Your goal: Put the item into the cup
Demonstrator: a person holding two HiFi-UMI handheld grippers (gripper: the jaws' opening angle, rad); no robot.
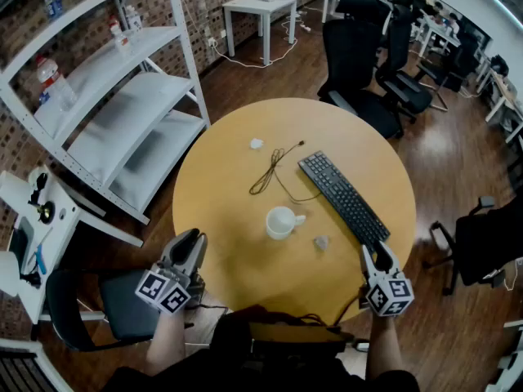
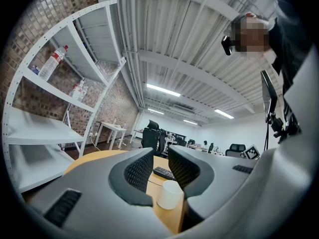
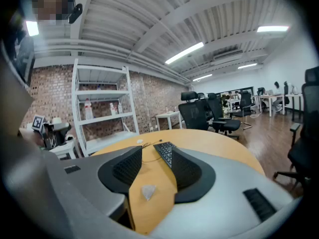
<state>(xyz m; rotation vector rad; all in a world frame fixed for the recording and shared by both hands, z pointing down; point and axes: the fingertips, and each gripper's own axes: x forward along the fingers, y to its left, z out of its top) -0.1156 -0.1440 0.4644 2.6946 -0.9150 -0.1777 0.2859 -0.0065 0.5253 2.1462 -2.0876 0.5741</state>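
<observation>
A white cup [image 1: 280, 221] stands near the middle of the round yellow table [image 1: 229, 260], its handle pointing right. The item, a small grey crumpled piece [image 1: 321, 242], lies on the table just right of the cup. My left gripper [image 1: 193, 239] hovers over the table's front-left edge, open and empty; in the left gripper view [image 2: 160, 158] the cup [image 2: 170, 194] shows ahead, beyond the jaws. My right gripper [image 1: 372, 251] is at the front-right edge, open and empty. In the right gripper view [image 3: 155, 158] the item [image 3: 148, 191] lies on the table ahead, between the jaw lines.
A black keyboard [image 1: 343, 196] lies diagonally right of the cup, its near end close to my right gripper. A thin black cable [image 1: 274, 168] and a small white scrap [image 1: 256, 144] lie farther back. White shelving [image 1: 114, 96] stands left; office chairs [image 1: 359, 55] behind.
</observation>
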